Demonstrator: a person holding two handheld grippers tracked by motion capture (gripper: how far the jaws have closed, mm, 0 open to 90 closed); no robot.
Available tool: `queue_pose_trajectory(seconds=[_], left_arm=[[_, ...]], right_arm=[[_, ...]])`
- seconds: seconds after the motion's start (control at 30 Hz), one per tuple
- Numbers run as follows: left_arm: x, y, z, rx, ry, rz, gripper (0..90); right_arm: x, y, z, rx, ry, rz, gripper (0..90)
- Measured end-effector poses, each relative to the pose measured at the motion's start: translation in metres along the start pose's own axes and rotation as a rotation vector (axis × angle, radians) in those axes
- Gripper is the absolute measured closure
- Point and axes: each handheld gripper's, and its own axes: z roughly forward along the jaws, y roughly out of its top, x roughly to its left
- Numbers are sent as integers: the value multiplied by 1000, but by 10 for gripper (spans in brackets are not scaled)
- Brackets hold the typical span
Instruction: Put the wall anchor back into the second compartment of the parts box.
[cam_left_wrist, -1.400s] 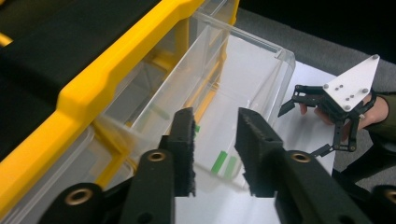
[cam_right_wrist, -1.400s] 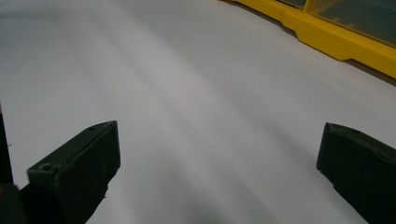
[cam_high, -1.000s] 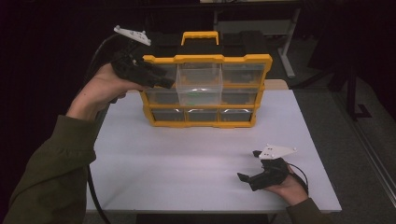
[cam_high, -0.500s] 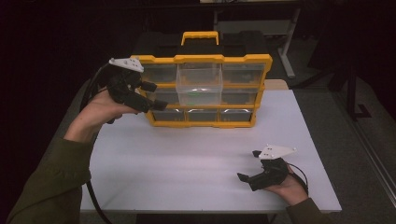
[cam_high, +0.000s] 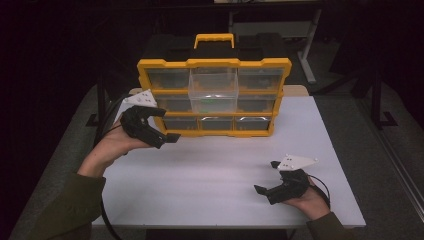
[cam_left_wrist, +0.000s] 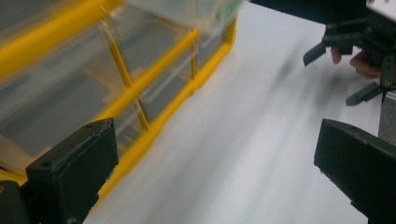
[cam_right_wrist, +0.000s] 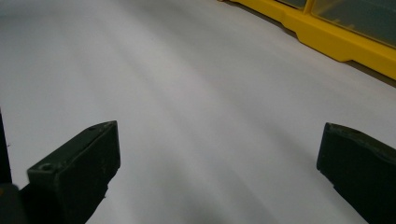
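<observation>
A yellow organizer case (cam_high: 214, 64) with clear drawers stands upright at the back of the white table (cam_high: 215, 175). Its upper middle drawer (cam_high: 213, 89) sticks out a little. My left gripper (cam_high: 167, 125) hangs by the case's lower left corner. Its jaws have just been opening and now stand wide apart with nothing between them. In the left gripper view the case (cam_left_wrist: 154, 88) runs along the left of my left gripper (cam_left_wrist: 215, 172). My right gripper (cam_high: 265, 176) rests open at the front right of the table, holding nothing. The right gripper view has the case's yellow base (cam_right_wrist: 327, 37) far ahead.
A black case lies behind the organizer (cam_high: 170, 47). Bare white tabletop spreads between the two grippers. The left gripper view catches the other hand's gripper (cam_left_wrist: 345, 70) across the table. Dark floor surrounds the table.
My left gripper has dropped from the organizer's upper left drawers to its lower left corner, and its jaws have spread wider. The right hand has stayed where it was.
</observation>
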Motion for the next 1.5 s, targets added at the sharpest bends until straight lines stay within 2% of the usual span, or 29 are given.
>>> queue_pose_trajectory(seconds=[0.1, 0.17, 0.23, 0.37, 0.57, 0.83, 1.07, 1.27, 1.4, 1.47, 1.5], left_arm=[[-6, -15, 7, -7, 1, 2, 0], [-9, -25, 12, -11, -7, -14, 0], [-13, -35, 17, 4, 4, -1, 0], [-18, -54, 27, 11, 4, -5, 0], [-23, -80, 36, -18, -4, -27, 2], [-30, -110, 47, -8, 4, -29, 2], [-33, -130, 50, -17, 11, -36, 2], [-36, -143, 49, -46, 16, -44, 3], [-38, -152, 51, -55, 28, -29, 3], [-38, -155, 53, -65, 5, -51, 2], [-39, -156, 53, -59, 6, -50, 2]], right_arm=[[0, 0, 0, 0, -1, 0, 0], [0, 0, 0, -1, -1, 1, 0], [0, 0, 0, 0, -1, 1, 0], [0, 0, 0, 0, 0, 1, 0], [0, 0, 0, 1, -1, 2, 0], [0, 0, 0, 3, -1, 3, 0], [1, 0, 0, 6, 0, 2, 0], [0, -1, 1, 4, -5, -1, 0], [0, -1, 0, 7, -3, 3, 0], [0, -1, 0, 7, -4, 2, 0], [0, -1, 1, 7, -5, 3, 0]])
